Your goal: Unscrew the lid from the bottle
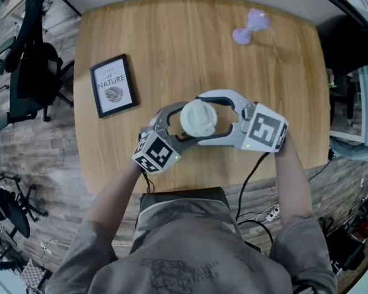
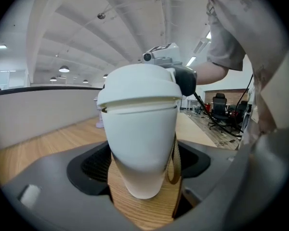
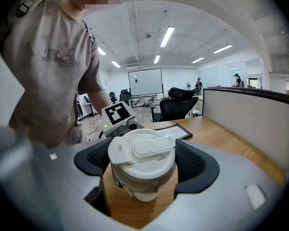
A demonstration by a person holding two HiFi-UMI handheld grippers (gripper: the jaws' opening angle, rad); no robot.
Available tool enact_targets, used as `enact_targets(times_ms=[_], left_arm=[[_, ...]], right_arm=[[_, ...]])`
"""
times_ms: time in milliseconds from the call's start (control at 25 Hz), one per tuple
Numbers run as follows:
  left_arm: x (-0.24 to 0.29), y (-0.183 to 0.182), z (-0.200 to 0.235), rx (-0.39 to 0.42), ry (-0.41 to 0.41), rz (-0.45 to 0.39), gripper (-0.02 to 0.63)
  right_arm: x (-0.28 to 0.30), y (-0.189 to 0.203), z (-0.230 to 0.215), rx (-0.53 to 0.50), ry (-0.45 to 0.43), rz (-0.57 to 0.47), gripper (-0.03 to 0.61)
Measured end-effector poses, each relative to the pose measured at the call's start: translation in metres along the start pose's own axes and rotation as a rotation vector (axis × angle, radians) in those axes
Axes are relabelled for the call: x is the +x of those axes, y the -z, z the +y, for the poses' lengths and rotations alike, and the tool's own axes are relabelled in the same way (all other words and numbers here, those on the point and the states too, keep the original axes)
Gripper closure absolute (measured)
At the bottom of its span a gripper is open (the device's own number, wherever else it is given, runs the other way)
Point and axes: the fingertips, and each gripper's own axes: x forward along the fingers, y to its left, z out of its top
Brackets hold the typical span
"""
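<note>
A white bottle (image 1: 199,119) with a white flip-top lid (image 3: 141,150) stands near the front middle of the round wooden table (image 1: 190,41). My right gripper (image 1: 203,119) comes in from the right. Its pads (image 3: 192,165) press on both sides of the lid. My left gripper (image 1: 185,126) reaches in from the lower left, lower down, with the bottle's body (image 2: 142,143) between its wide-set jaws. A tan strap (image 2: 175,162) hangs in the gap by its right pad (image 2: 195,160), and I see no firm press. In the left gripper view a thin seam shows under the lid.
A black-framed print (image 1: 113,86) lies on the table at the left. A small purple object (image 1: 251,26) sits at the far right. Black office chairs (image 1: 30,60) stand beyond the left edge. A cable (image 1: 248,182) trails from the right gripper over the near edge.
</note>
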Motion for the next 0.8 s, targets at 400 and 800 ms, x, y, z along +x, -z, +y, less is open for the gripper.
enact_targets(times_ms=[400,800], left_arm=[[-0.0002,0.0026,0.0006,-0.016,-0.013,0.019,0.221],[0.0045,0.0010,0.0017,-0.006,-0.030,0.045,0.222]], right_arm=[[-0.0004,0.0003,0.0010,-0.050,0.084,0.087,0.166],[-0.0048,0.0095,0.0008,-0.122,0.094,0.294,0.167]])
